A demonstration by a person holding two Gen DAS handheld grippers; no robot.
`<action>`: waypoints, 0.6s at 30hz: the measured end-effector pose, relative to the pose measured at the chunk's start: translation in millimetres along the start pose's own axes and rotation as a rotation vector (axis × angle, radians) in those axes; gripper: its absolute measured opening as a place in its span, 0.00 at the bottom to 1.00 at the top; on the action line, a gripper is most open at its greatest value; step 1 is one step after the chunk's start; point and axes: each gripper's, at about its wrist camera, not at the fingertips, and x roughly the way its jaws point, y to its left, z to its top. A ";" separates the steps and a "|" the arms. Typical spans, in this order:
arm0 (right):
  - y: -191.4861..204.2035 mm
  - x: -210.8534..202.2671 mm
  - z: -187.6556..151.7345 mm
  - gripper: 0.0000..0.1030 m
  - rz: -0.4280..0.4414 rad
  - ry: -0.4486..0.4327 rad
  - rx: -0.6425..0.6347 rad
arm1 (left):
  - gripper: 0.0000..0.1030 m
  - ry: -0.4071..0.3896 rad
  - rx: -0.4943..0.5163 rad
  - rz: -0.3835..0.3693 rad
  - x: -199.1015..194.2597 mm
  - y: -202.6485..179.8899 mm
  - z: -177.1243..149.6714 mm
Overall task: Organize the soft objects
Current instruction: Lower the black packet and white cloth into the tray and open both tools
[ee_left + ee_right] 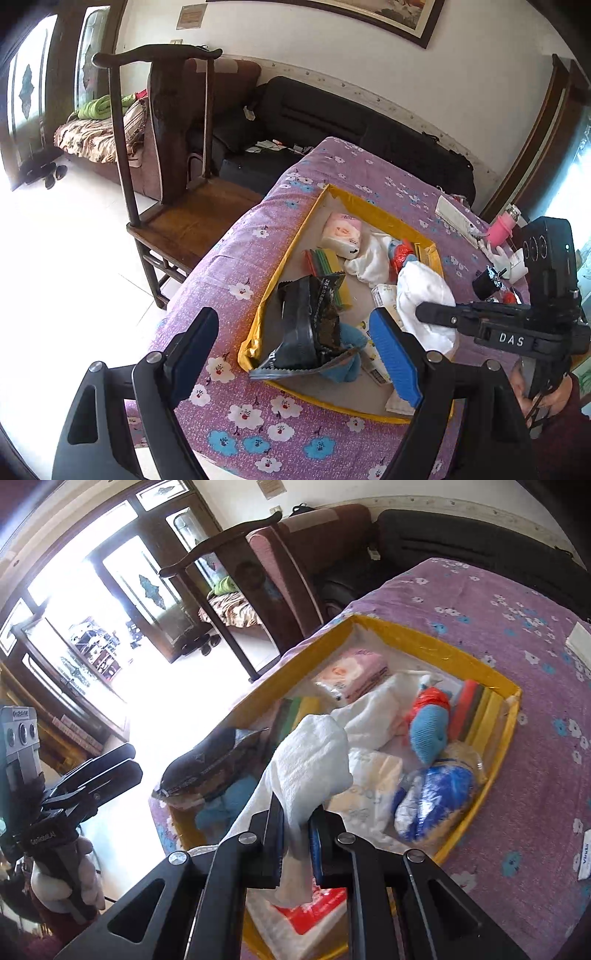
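Pinching the white towel (pixel 314 760) in my right gripper (pixel 297 834) above the yellow box (pixel 436 635), left gripper (pixel 295 350) spread wide, empty.

The left wrist camera looked steeply down along its own fingers from the near left corner of the yellow-rimmed tray (pixel 373 216), close above it, facing toward one o'clock. The right wrist camera sat just over the same tray (pixel 428 637) from its near edge, facing toward eleven o'clock. Both views shared the tray, the purple floral cloth (pixel 258 236) (pixel 480 602) and the wooden chair (pixel 192 218) (pixel 221 550).
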 end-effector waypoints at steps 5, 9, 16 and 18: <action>38.9 20.3 -21.1 0.13 0.036 0.090 -0.126 | 0.81 -0.012 -0.040 -0.024 -2.8 17.1 -5.6; 52.7 47.0 -37.9 0.13 -0.072 0.164 -0.215 | 0.81 -0.015 -0.057 -0.038 -4.7 21.6 -9.2; 36.6 49.0 -39.0 0.20 -0.012 0.160 -0.127 | 0.81 -0.026 -0.056 -0.059 -11.8 11.0 -12.8; 31.4 28.1 -33.4 0.41 0.019 0.105 -0.098 | 0.81 -0.023 -0.046 -0.059 -12.1 5.0 -14.3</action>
